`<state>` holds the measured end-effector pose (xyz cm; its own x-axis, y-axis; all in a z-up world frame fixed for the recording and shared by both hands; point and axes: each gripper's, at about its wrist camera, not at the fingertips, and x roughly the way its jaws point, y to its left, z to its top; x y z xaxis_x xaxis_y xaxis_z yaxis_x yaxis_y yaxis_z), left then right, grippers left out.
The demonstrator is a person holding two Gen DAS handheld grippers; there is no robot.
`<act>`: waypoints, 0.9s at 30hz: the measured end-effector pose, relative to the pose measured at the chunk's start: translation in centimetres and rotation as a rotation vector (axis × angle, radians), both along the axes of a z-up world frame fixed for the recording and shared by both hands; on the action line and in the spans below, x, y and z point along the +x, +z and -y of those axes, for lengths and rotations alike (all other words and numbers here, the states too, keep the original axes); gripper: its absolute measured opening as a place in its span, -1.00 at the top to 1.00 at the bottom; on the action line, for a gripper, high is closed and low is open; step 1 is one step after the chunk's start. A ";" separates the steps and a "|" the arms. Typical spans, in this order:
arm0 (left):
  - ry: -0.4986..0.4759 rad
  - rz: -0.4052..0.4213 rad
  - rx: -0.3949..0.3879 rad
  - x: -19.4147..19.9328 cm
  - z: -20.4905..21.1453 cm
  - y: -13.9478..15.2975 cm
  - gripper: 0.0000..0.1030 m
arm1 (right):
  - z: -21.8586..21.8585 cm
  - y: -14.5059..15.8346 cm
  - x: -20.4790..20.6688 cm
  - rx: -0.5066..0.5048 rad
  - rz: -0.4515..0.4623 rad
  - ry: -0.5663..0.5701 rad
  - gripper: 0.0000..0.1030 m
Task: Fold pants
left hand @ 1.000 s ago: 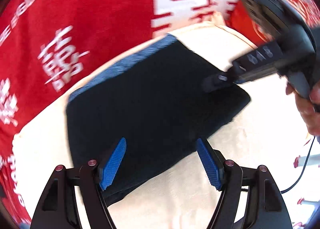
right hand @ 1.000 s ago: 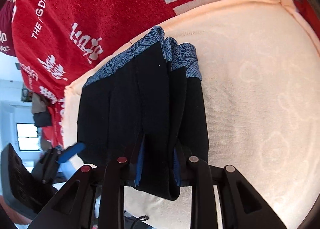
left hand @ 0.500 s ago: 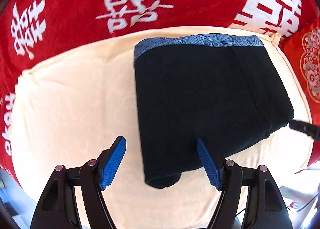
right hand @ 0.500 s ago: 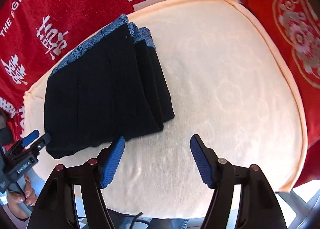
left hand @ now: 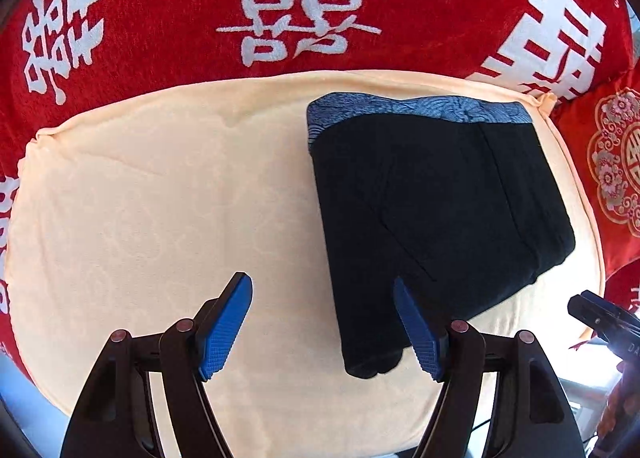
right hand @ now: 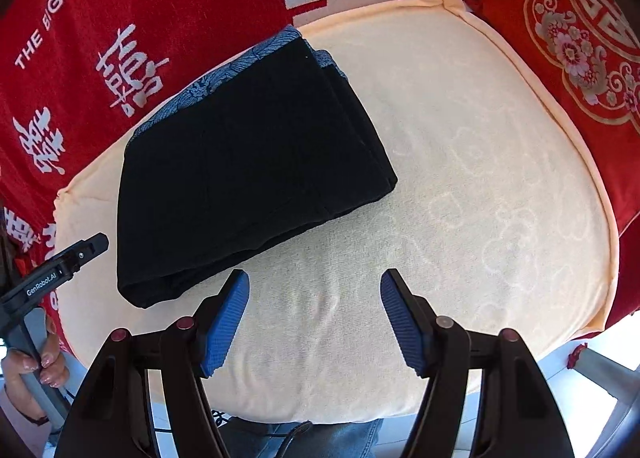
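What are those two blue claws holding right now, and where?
Nothing. The left gripper and right gripper are both open and empty. The folded pants lie free on the cushion.

Cream cushion (left hand: 160, 186) carries folded black pants (left hand: 432, 210) (blue patterned waistband at back edge); red blanket (left hand: 168, 18) behind.

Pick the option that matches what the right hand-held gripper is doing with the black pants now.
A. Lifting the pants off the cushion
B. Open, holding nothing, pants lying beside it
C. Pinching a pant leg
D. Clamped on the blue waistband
B: the right hand-held gripper is spread open over bare cream cushion, while the folded black pants with the blue patterned waistband lie flat to its left, untouched.
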<state>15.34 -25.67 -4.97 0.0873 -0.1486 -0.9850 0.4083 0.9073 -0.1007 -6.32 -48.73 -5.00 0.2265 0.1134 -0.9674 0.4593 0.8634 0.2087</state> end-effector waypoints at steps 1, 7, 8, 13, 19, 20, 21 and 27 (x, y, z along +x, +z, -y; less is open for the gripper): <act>0.009 -0.004 -0.005 0.2 0.0 -0.2 -0.44 | 0.1 0.1 0.3 -0.011 0.006 0.008 -0.40; 0.024 -0.022 0.027 0.8 1.0 -2.3 -0.44 | 2.8 -0.8 3.4 -0.022 -0.003 0.008 -0.40; 0.024 -0.027 0.046 0.7 1.2 -3.1 -0.44 | 3.1 -1.0 3.7 -0.021 -0.009 0.012 -0.40; 0.069 -0.031 0.081 0.5 0.8 -4.9 -0.69 | 4.0 -3.2 4.8 -0.001 -0.084 0.081 -0.40; 0.090 -0.038 0.123 0.9 0.8 -4.6 -0.87 | 5.3 -3.1 5.5 0.068 -0.086 0.155 -0.46; 0.091 -0.043 0.129 1.0 0.9 -4.6 -0.87 | 5.6 -2.9 5.8 0.074 -0.086 0.168 -0.46; 0.096 -0.047 0.134 1.0 0.9 -4.6 -0.87 | 5.9 -2.7 6.0 0.079 -0.084 0.184 -0.46; 0.111 -0.050 0.158 0.9 1.2 -4.8 -0.87 | 8.3 -2.4 7.8 0.141 -0.065 0.202 -0.51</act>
<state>16.25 -26.84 -9.76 0.0454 0.0158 -0.9988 0.3032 0.9525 0.0288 1.50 -56.98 -7.41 0.1237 0.2849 -0.9505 0.2964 0.9036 0.3094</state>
